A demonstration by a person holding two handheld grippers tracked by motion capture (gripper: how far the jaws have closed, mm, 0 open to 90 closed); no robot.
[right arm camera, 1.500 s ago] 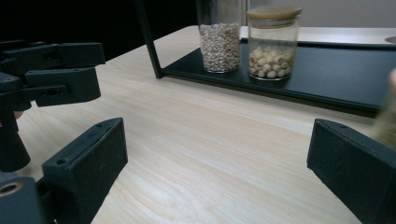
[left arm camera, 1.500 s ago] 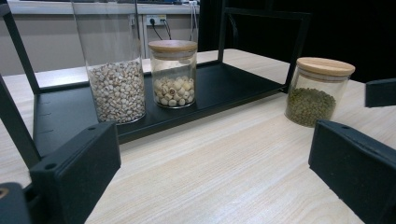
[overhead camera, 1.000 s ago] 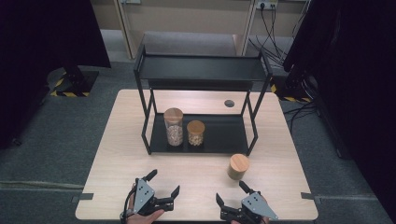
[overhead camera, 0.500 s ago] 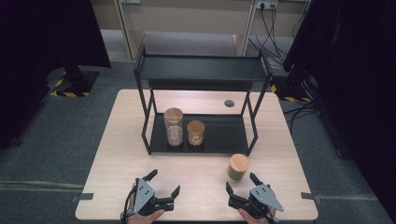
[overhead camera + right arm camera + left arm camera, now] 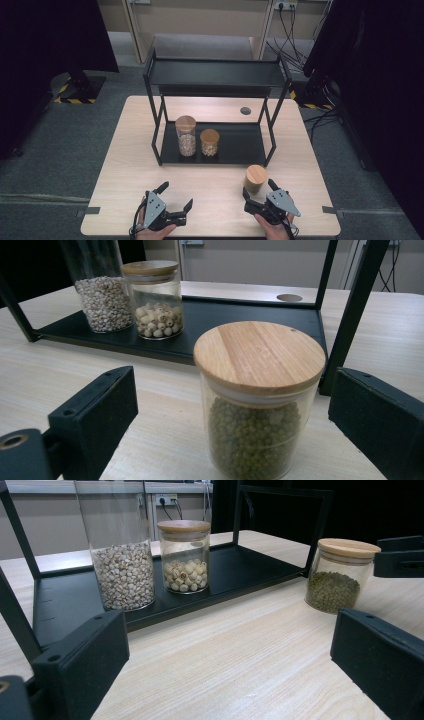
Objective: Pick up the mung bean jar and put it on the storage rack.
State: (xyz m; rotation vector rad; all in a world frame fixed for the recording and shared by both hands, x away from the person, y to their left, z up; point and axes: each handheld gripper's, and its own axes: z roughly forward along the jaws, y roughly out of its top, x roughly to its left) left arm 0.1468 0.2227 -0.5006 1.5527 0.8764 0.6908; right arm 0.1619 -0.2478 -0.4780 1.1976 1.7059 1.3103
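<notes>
Item: green-bean jar (image 5: 259, 405), wooden lid, standing on the table (image 5: 130, 165) just outside the black rack's (image 5: 235, 145) front right leg.

I am bringing my right gripper (image 5: 260, 192) in on it; since a second ago that claw has been sliding from the table's near edge toward the jar, so a grasp looks imminent. Its jaws are standing wide, flanking the glass without touching. My left gripper (image 5: 175, 197) is idling open near the front edge, holding nothing. The right gripper view is showing the green beans; the high view is showing just the lid. On the rack's lower shelf are a tall grain jar (image 5: 186, 136) and a short lotus-seed jar (image 5: 209, 142).
</notes>
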